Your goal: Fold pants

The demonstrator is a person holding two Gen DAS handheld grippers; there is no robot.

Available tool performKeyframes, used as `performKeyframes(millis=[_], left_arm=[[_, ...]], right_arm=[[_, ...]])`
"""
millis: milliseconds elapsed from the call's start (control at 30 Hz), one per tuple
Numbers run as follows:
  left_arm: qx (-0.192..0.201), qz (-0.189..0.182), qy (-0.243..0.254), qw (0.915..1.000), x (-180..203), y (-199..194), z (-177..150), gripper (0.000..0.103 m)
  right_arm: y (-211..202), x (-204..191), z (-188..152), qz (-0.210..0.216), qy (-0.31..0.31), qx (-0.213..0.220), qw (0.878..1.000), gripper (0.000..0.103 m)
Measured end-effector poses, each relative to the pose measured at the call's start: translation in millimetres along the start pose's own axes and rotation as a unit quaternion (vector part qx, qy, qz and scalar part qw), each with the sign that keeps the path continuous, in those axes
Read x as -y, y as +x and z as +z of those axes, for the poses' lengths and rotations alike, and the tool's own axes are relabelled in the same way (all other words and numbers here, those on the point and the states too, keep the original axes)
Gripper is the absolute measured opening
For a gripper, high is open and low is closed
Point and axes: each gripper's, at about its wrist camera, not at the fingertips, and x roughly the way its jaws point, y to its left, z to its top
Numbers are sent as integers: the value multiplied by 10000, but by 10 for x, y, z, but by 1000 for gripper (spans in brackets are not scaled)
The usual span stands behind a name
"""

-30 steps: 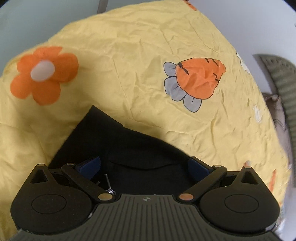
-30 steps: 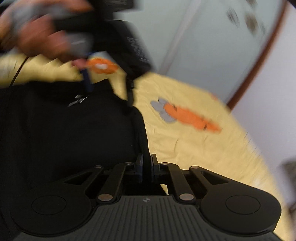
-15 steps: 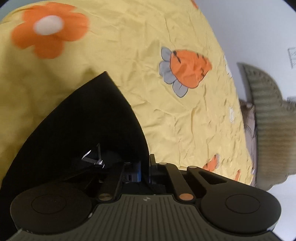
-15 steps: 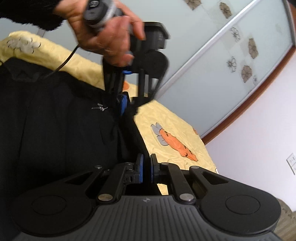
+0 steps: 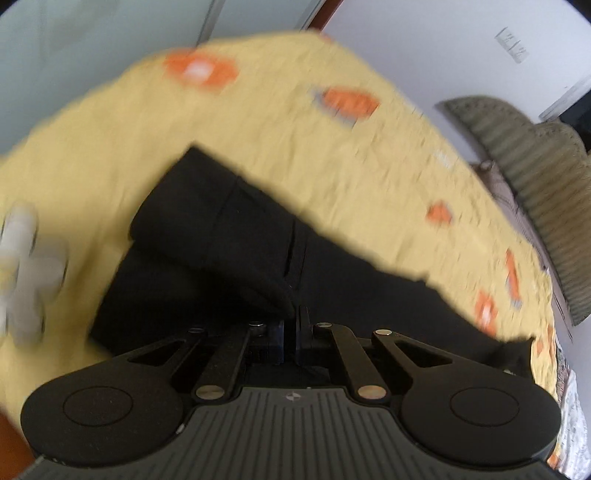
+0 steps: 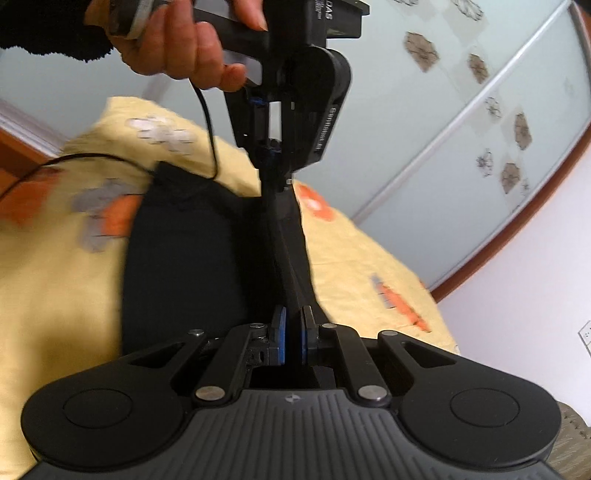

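the left gripper [image 5: 293,325], wide open a second ago, now pinches the black pants [image 5: 207,236]; the right gripper [image 6: 293,332] also pinches them, lifting an edge off the yellow sheet [image 5: 332,155] to fold over.

**Black grippers, blue pads, 1 dark sleeve**

The right gripper [image 6: 291,341] is matte black: a ribbed grey-black housing with a small round emblem, flanked by 2 round discs. 4 flat black link arms, each pinned with silver screws, run to 2 fingers faced with blue pads [image 6: 279,338]. The left gripper [image 5: 291,336] has the same build. In the right wrist view its body carries white lettering, and a thin black cable [image 6: 205,122] trails from it. The hand [image 6: 184,48] emerges from a fuzzy black sleeve [image 6: 48,29].
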Motion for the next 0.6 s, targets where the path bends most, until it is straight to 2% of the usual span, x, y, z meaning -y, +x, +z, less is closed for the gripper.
performKeyframes(millis=[100,200,267,400,467,500,600], left_arm=[[-213,62,-158,9996,-143,60,-225,7],[8,169,-161,9997,-187,-10,-331,8],[180,298,30,9994,-126,-37,-368,9],[149,488,71,9987,-118,8,-458,9],[193,479,18,9987,-133,-10,-494,9],[223,478,17,9986,-125,-16,-509,9],[303,475,-100,9984,-114,-36,-510,9]], right_arm=[[-149,-220,-23,218,81,-60,9997,7],[-215,-420,-6,380,168,-27,9991,7],[-190,-474,-2,519,242,-43,9984,7],[-131,-602,-30,708,335,-194,9967,7],[-307,-671,-68,360,221,-37,9991,7],[-397,-661,-88,21,165,-25,9999,7],[-586,-494,-233,-776,122,-281,9965,8]])
